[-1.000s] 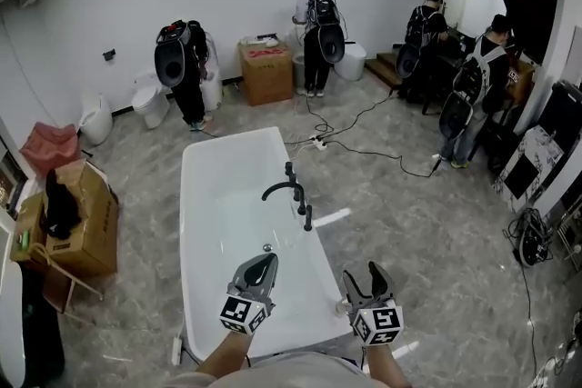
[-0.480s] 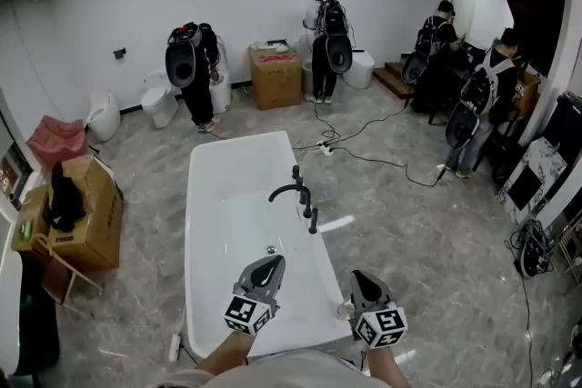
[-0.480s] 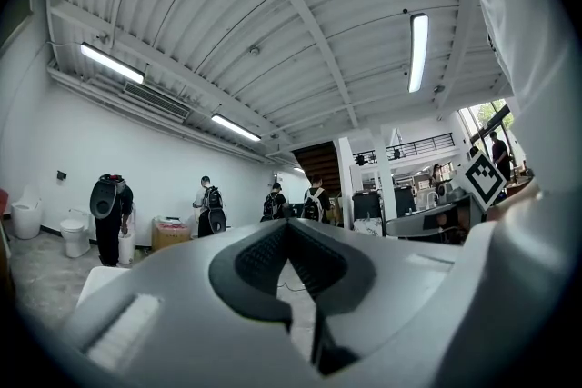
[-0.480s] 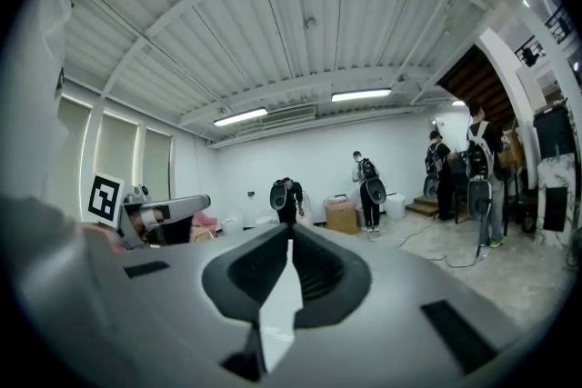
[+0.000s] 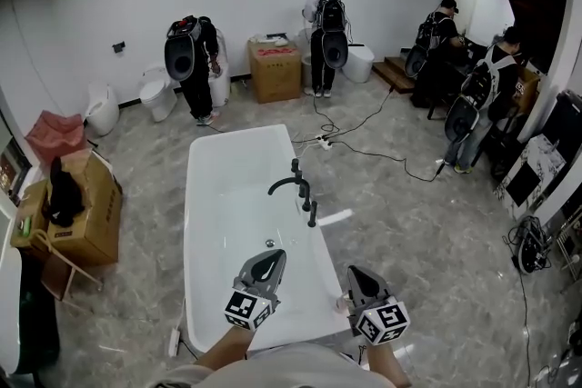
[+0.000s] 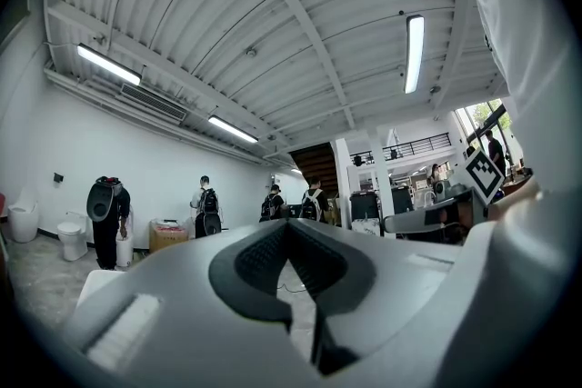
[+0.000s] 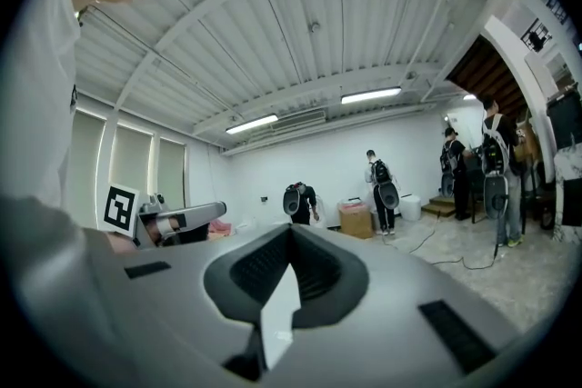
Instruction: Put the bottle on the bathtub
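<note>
Holding position above the near end of the bathtub, the left hand-held gripper has its jaws closed tip to tip with nothing between them; the left gripper view shows the two dark pads meeting at a point. The right hand-held gripper is over the bathtub's near right rim. Its jaws are also pressed together at the tips, gripping nothing. A white sliver shows through the slot below those tips, and what it belongs to cannot be told. Each unit carries its marker cube at the rear.

The bottle cannot be picked out with certainty. A small pale shape sits at the bathtub's near right corner, just beside the right unit, too small to identify.

The bathtub is white and lies lengthwise away from the person. A black faucet stands on the bathtub's right rim and arches over the basin. The drain lies in the bathtub's floor.

Left of the bathtub is a cardboard box. Beyond the bathtub's far end, cables cross the grey floor, and people with backpacks stand near a second box and toilets.
</note>
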Motion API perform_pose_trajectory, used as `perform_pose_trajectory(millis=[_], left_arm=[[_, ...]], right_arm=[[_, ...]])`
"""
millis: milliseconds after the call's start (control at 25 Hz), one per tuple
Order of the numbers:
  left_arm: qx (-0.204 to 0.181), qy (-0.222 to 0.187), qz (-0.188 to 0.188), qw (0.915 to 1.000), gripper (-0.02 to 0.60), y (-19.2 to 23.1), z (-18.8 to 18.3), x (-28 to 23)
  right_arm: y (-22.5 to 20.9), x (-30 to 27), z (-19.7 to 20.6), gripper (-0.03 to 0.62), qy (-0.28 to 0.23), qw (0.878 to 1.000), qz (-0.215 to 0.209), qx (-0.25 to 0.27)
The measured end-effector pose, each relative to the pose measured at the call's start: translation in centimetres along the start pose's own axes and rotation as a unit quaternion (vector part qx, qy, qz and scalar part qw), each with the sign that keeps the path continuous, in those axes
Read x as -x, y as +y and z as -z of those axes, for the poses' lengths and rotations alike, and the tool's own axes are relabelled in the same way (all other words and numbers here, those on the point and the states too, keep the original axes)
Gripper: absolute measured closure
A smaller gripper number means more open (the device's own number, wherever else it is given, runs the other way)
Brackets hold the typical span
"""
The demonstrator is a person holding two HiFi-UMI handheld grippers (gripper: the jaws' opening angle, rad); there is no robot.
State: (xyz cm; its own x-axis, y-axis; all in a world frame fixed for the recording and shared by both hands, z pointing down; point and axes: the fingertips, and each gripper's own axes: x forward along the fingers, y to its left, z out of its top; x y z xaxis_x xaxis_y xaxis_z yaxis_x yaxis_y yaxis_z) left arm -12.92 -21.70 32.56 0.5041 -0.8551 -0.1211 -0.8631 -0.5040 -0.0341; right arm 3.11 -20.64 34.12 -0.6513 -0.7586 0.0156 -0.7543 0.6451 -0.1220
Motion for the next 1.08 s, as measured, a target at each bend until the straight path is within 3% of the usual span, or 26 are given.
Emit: perform_pose_trajectory(millis=[200,1080], left_arm=[[0.0,-0.001,0.0,1.0,0.572,0.3,-0.1,0.4],[-0.001,0.008,0.003,1.0,0.572,1.1,0.4,-0.1]], right_arm=[[0.7,-0.3,0.4,0.588,0.006,1.0,0.005,0.018],[-0.2,-1.0,1.5,0.588,0.017,1.0,0.013,-0.002]])
